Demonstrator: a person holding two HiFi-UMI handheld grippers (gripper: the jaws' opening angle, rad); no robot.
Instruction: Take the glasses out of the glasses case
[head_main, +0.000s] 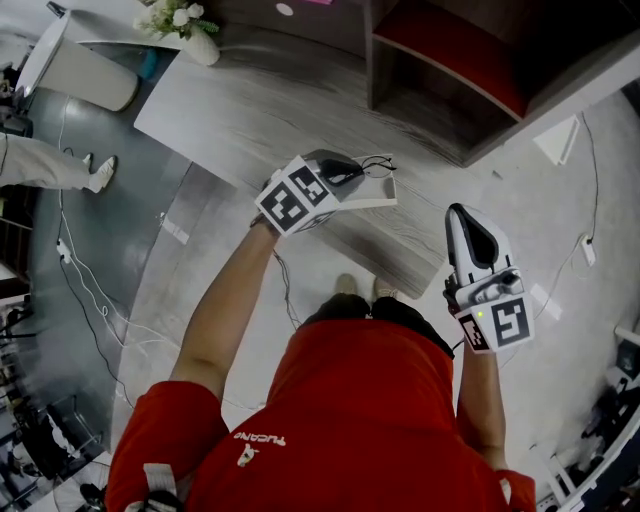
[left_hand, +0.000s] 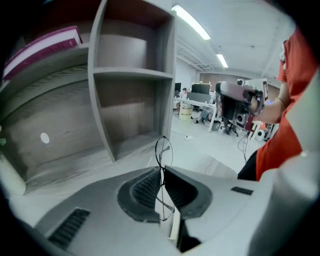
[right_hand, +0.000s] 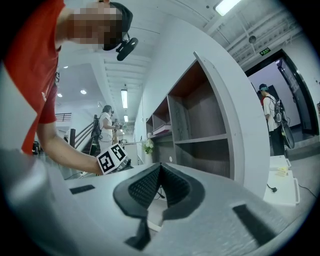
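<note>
Left gripper (head_main: 350, 172) clamped, tilted down; right gripper (head_main: 460, 215) closed, level

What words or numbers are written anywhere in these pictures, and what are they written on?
"TUCANO", I think: white upside-down letters on the person's red shirt.
Green sign up near the ceiling: too small to read.
Square markers on the two cubes: black-and-white patterns, no words or numbers.
Nothing else here can be read.

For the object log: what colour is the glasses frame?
Black: the glasses are thin wire; clearest in the left gripper view.
</note>
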